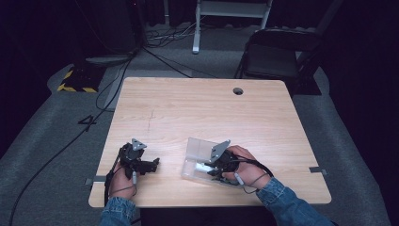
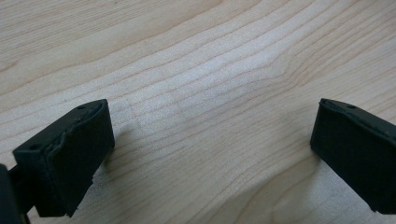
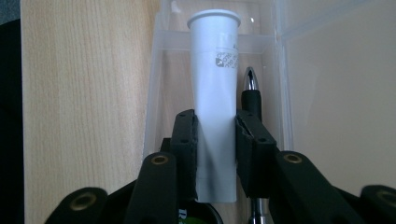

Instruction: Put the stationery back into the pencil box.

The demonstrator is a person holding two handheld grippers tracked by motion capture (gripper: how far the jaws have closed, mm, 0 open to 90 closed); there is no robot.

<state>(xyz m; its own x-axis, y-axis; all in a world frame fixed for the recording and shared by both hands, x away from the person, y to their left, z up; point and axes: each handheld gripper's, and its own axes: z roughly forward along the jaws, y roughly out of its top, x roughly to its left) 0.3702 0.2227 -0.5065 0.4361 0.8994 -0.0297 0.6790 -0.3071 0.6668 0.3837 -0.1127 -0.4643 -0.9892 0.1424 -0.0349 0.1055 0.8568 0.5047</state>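
A clear plastic box [image 1: 195,162] with its lid folded open lies on the wooden table [image 1: 202,113] near the front edge. My right gripper [image 3: 215,140] is shut on a white tube [image 3: 214,79], which lies lengthwise inside the box [image 3: 156,84]. Beside the tube rests a black pen with a silver tip [image 3: 251,93]. In the high view the right gripper [image 1: 217,165] reaches into the box from the right. My left gripper [image 1: 153,165] rests on the table left of the box, jaws wide open over bare wood, with one pad [image 2: 70,158] at the left and nothing between them.
A round cable hole [image 1: 238,91] sits at the table's far right. Beyond the table stand a dark folding chair [image 1: 277,52] and a white frame [image 1: 230,14]. Cables run across the grey floor at the left [image 1: 70,136].
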